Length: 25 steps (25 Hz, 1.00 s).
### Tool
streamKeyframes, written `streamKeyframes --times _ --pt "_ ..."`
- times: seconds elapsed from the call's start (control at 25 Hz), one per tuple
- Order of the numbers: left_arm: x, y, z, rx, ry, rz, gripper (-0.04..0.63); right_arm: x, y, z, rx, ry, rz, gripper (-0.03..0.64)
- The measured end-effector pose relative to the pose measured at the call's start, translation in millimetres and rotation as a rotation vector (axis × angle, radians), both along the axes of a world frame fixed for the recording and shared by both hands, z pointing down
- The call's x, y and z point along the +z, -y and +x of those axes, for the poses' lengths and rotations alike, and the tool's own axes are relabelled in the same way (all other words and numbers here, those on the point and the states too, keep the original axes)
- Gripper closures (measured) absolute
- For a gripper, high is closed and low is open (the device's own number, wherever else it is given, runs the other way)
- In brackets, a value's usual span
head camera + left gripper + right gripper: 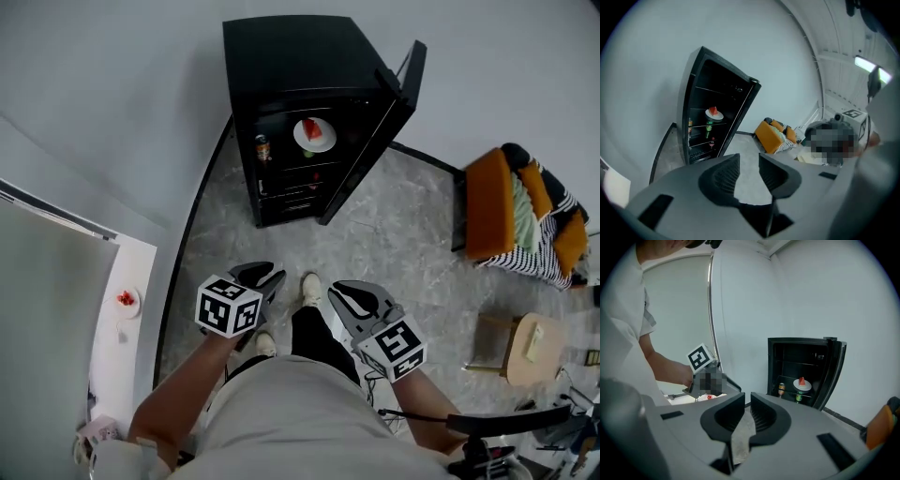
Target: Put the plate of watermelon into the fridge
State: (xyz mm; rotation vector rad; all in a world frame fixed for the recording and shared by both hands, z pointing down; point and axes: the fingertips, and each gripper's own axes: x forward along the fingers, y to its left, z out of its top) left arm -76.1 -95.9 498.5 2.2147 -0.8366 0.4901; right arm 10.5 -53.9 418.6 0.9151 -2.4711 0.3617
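1. Far left: white counter (131, 262) with a small dish (126, 300) of red bits on it, well apart from the fridge. Can't tell if that's more watermelon or something else.
2. Next over, the left gripper (749, 164): jaws spread apart, nothing between them but floor. Hangs low by the person's legs, well back from the fridge.
3. Middle: black fridge (281, 56) with its door (398, 89) swung wide. Plate of watermelon (315, 135) sitting on an upper shelf inside, red wedge on top, a can (262, 148) off to its left.
4. Right of that, the right gripper (747, 401): jaws drawn close with just a slim gap, empty, only floor showing through. Also low and well clear of the fridge.
5. Far right: orange chair (487, 202), no part in any of this.
6. Progress check: looks like the main job is done, with the plate on the shelf and neither gripper touching it. Only thing left, probably, is shutting that door, if that even counts, since the task never asks for it. Would take a walk forward first, being this far back.
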Motion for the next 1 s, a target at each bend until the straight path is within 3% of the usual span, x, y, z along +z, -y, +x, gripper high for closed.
streamKeyframes --times 0.44,1.0 --pt "-47 -107 -45 0.045 -0.074 0.04 0.459 -17 -67 -38 0.008 -0.005 0.043 0.586" --pt "-65 -166 -67 0.05 -0.084 0.073 0.459 -27 -108 -62 -0.042 -0.025 0.076 0.589"
